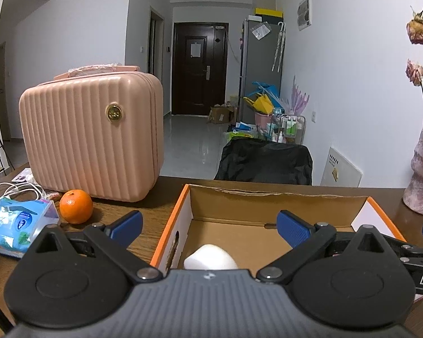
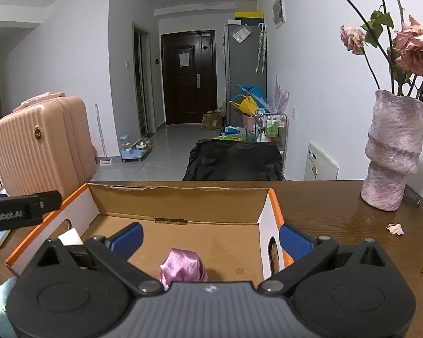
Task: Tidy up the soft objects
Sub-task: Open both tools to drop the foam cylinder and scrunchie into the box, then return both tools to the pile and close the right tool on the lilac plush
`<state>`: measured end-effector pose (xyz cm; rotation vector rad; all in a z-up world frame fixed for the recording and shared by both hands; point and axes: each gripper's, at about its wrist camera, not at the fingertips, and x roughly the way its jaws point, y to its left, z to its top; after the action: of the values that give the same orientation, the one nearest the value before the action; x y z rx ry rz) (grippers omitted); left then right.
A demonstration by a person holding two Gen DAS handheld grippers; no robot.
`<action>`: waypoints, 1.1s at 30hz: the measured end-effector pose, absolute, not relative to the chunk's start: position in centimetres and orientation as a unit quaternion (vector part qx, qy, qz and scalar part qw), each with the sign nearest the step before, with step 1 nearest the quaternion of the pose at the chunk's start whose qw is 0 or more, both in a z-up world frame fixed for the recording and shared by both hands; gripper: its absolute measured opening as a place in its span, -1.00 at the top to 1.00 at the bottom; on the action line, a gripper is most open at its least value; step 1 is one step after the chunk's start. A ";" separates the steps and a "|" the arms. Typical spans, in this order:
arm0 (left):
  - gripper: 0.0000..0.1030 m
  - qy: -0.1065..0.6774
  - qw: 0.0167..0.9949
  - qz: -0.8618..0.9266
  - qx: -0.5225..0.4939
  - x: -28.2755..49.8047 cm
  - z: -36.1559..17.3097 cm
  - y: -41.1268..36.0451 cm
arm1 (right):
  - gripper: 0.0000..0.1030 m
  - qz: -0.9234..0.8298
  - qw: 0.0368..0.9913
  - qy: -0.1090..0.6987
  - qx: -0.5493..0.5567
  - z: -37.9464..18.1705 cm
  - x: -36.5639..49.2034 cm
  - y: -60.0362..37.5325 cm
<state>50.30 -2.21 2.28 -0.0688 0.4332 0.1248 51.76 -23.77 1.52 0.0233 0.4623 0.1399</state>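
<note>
where the open cardboard box (image 1: 231,205) sits on the wooden table (image 1: 143,205), i see a white soft lump (image 1: 210,257) on its floor and a pink satin scrunchie (image 2: 183,266) inside too. a pink case (image 1: 91,132), an orange (image 1: 76,206), a tissue pack (image 1: 14,222) and a vase (image 2: 392,152) stand around it. my left gripper (image 1: 210,225) and right gripper (image 2: 210,238) hover at the box, fingers spread wide, holding nothing.
</note>
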 end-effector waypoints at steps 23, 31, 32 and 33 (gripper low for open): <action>-1.00 0.185 0.981 0.052 -0.018 40.3 3.6 -1.4 | -1.00 0.075 0.978 0.196 0.003 3.2 41.7 -24.2; -1.00 0.189 0.981 0.049 -0.016 35.8 4.0 -0.7 | -1.00 0.078 0.977 0.198 -0.003 3.1 37.3 -23.9; -1.00 0.190 0.981 0.049 -0.015 35.3 4.0 -0.6 | -1.00 0.079 0.977 0.199 -0.004 3.1 36.7 -23.8; -1.00 0.191 0.980 0.049 -0.014 34.7 4.0 -0.5 | -1.00 0.079 0.977 0.200 -0.004 3.0 36.1 -23.8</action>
<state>34.66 -0.48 3.98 -0.0290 0.3851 0.0979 36.13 -23.80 3.04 -0.0091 0.4037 0.1599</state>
